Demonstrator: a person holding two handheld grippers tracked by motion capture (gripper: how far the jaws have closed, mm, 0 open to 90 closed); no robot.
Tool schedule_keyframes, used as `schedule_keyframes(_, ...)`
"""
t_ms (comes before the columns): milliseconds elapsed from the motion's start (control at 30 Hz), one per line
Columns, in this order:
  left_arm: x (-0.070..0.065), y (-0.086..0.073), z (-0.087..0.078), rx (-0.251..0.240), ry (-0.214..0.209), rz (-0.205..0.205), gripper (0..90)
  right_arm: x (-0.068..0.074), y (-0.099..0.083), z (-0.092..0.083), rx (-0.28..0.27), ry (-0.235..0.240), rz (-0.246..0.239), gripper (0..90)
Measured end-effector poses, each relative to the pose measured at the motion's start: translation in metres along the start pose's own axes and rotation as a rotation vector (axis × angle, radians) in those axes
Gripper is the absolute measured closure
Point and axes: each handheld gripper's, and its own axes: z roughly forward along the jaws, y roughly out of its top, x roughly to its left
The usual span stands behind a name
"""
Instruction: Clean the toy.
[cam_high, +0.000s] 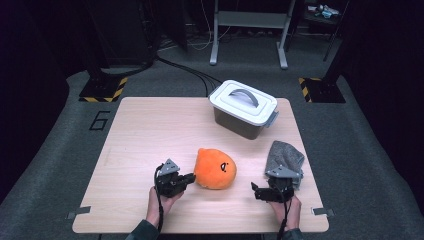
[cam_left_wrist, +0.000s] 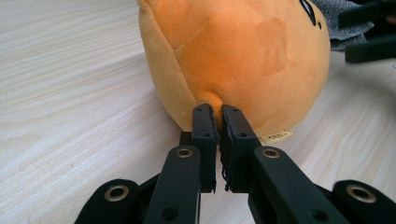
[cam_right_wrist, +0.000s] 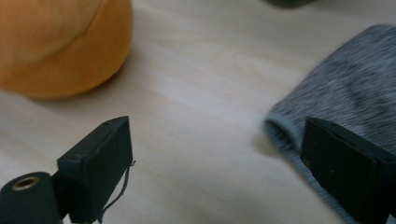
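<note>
Orange plush toy (cam_left_wrist: 233, 60) pinched by left claw (cam_left_wrist: 218, 122) | right claw (cam_right_wrist: 215, 154) agape

High view looks down; gripper views sit close, sharing orange plush (cam_high: 215, 169)

A lab or test studio set up for recording. A pale wooden table (cam_high: 150, 130) stands on grey carpet (cam_high: 55, 165) ringed by dark curtains. Beyond the table, far from the jaws, black cables (cam_high: 190, 72) run across the floor. 2 stand bases edged in yellow and black hazard tape (cam_high: 102, 90) sit at the far corners. A grey metal frame (cam_high: 250, 30) stands behind. The numeral 6 (cam_high: 100, 120) is marked on the carpet.
</note>
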Motion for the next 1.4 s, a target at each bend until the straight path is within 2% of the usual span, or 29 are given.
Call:
schedule_keyframes(33, 0.0, 0.0, 0.0, 0.0, 0.0, 0.0, 84.7, 0.0, 0.0, 0.0, 0.0, 0.0, 0.0, 8.6)
schedule_keyframes(67, 0.0, -0.001, 0.0, -0.003, 0.001, -0.003, 84.6, -0.013, 0.01, -0.001, 0.017, -0.041, 0.031, 8.8)
schedule_keyframes(133, 0.0, -0.001, 0.0, -0.003, 0.0, -0.002, 84.6, -0.025, 0.016, 0.002, 0.034, -0.077, 0.057, 10.2)
schedule_keyframes(167, 0.0, -0.001, -0.001, -0.001, 0.001, -0.001, 84.6, -0.025, 0.016, 0.002, 0.034, -0.077, 0.057, 10.2)
schedule_keyframes(233, 0.0, -0.002, 0.0, -0.004, 0.002, -0.002, 84.6, -0.039, 0.023, 0.009, 0.093, -0.107, 0.093, 8.5)
schedule_keyframes(267, -0.001, -0.002, 0.0, -0.004, 0.002, -0.002, 84.6, -0.045, 0.025, 0.011, 0.102, -0.118, 0.118, 9.3)
schedule_keyframes(333, 0.0, -0.002, 0.0, -0.002, 0.003, -0.001, 84.6, -0.062, 0.032, 0.019, 0.108, -0.175, 0.142, 9.2)
schedule_keyframes(400, 0.0, -0.003, 0.0, -0.002, 0.003, -0.001, 84.5, -0.065, 0.033, 0.021, 0.117, -0.185, 0.149, 9.1)
schedule_keyframes(533, 0.0, -0.002, 0.0, -0.002, 0.004, 0.003, 84.5, -0.078, 0.035, 0.035, 0.17, -0.195, 0.175, 10.4)
schedule_keyframes(633, 0.001, -0.004, 0.0, -0.001, 0.001, -0.006, 84.5, -0.084, 0.032, 0.045, 0.208, -0.2, 0.19, 18.2)
schedule_keyframes(667, 0.001, -0.004, 0.0, 0.0, 0.001, -0.006, 84.5, -0.084, 0.031, 0.046, 0.219, -0.2, 0.204, 23.8)
schedule_keyframes(700, 0.001, -0.004, 0.0, 0.0, 0.001, -0.006, 84.5, -0.084, 0.031, 0.046, 0.219, -0.2, 0.204, 23.8)
schedule_keyframes(733, 0.0, -0.003, 0.0, 0.002, 0.004, 0.0, 84.5, -0.086, 0.028, 0.05, 0.237, -0.193, 0.207, 29.6)
schedule_keyframes(800, 0.001, -0.003, 0.0, 0.005, 0.002, 0.002, 84.5, -0.086, 0.026, 0.05, 0.235, -0.192, 0.213, 31.2)
schedule_keyframes(900, 0.0, -0.003, 0.0, 0.001, 0.004, -0.002, 84.5, -0.086, 0.02, 0.049, 0.198, -0.188, 0.213, 39.9)
schedule_keyframes(967, 0.001, -0.003, -0.001, 0.006, -0.001, -0.002, 84.5, -0.087, 0.017, 0.047, 0.174, -0.191, 0.214, 49.6)
schedule_keyframes(1000, 0.001, -0.003, 0.0, 0.004, 0.004, 0.007, 84.4, -0.088, 0.015, 0.045, 0.161, -0.192, 0.223, 58.0)
schedule_keyframes(1033, 0.001, -0.003, 0.0, 0.004, 0.004, 0.007, 84.4, -0.088, 0.015, 0.045, 0.161, -0.192, 0.223, 58.0)
schedule_keyframes(1067, 0.001, -0.003, 0.0, 0.003, 0.004, 0.001, 84.4, -0.09, 0.013, 0.043, 0.148, -0.19, 0.229, 64.9)
schedule_keyframes(1100, 0.001, -0.003, 0.0, 0.003, 0.004, 0.001, 84.3, -0.09, 0.013, 0.043, 0.148, -0.19, 0.229, 64.9)
schedule_keyframes(1167, 0.001, -0.003, 0.0, 0.003, 0.003, -0.003, 84.2, -0.091, 0.012, 0.04, 0.134, -0.184, 0.239, 71.6)
schedule_keyframes(1233, 0.002, -0.003, 0.0, 0.004, 0.005, 0.006, 84.3, -0.091, 0.012, 0.039, 0.122, -0.184, 0.233, 72.6)
schedule_keyframes(1333, 0.002, -0.003, 0.0, 0.002, 0.001, -0.002, 83.8, -0.088, 0.013, 0.026, 0.08, -0.159, 0.239, 73.9)
schedule_keyframes(1400, 0.002, -0.002, 0.0, 0.004, 0.001, -0.002, 83.6, -0.084, 0.015, 0.019, 0.061, -0.14, 0.219, 73.9)
